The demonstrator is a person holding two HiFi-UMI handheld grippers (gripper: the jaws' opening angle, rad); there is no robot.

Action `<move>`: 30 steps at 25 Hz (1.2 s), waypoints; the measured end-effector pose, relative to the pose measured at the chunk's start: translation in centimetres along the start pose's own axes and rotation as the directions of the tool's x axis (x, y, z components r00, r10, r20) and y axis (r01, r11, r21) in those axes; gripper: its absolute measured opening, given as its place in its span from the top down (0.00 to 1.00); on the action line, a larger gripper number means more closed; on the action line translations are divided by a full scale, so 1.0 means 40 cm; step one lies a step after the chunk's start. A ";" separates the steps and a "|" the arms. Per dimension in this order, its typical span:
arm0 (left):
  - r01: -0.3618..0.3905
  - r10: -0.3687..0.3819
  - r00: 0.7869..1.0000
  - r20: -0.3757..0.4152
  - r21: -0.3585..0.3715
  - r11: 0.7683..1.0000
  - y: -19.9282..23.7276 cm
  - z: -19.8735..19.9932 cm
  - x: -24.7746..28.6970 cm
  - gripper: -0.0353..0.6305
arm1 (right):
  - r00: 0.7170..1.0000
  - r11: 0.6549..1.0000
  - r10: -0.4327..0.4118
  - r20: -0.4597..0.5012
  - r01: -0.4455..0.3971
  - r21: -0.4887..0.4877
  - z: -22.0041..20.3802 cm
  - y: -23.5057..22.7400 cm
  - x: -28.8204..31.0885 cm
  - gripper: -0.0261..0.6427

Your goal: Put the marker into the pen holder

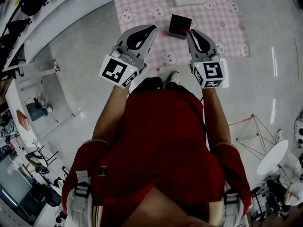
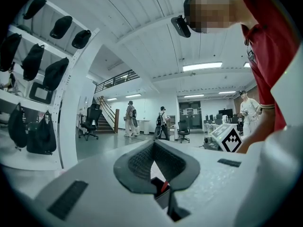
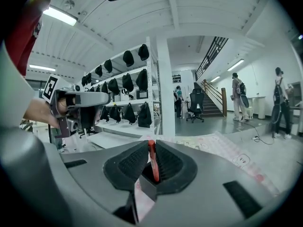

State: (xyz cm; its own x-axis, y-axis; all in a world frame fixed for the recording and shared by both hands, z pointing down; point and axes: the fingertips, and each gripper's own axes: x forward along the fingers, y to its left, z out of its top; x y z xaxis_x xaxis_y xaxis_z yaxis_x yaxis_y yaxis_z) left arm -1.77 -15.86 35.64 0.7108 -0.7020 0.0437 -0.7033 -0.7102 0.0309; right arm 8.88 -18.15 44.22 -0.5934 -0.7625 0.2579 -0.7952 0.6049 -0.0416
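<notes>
Off to the left, white shelves (image 1: 52,13) carry a row of black bags (image 1: 33,4) along the wall. Next comes the left hand-held gripper (image 1: 152,28), held out in front of a person in a red shirt (image 1: 161,145). In the left gripper view its (image 2: 154,144) dark ribbed pads meet at the tips, clenched on nothing. Beyond it, on the grey floor (image 1: 85,70), lies a pink checked mat (image 1: 142,4) printed with little bears, and on that mat stands the black, box-shaped pen holder (image 1: 178,25). The red marker (image 1: 189,31) is just at the holder's right-hand edge, pinched in the right hand-held gripper (image 1: 190,32). From the head view I cannot tell whether its end is already inside the opening. The right gripper view shows this gripper (image 3: 152,144) clamped on the marker (image 3: 153,161), which runs lengthwise between the two pads. The dark pen holder (image 3: 146,189) sits directly below it in the gap. Through the left gripper's own gap the holder (image 2: 162,197) and a sliver of the marker (image 2: 164,187) also show. Farthest right, well apart from the mat, stands a small round white table (image 1: 272,157).
</notes>
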 end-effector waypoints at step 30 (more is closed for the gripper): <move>0.036 -0.036 0.999 -0.020 -0.001 0.999 0.012 -0.014 -0.026 0.94 | 0.990 0.997 -0.083 -0.117 0.083 -0.006 -0.177 -0.018 0.067 0.89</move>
State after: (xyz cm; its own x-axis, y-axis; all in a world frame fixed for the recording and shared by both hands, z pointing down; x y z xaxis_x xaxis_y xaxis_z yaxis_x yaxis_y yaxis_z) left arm -2.86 -15.44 36.18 0.7353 -0.6749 0.0621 -0.6773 -0.7349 0.0334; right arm 8.75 -19.00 51.79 -0.5068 -0.7779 0.3715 -0.8409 0.5410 -0.0144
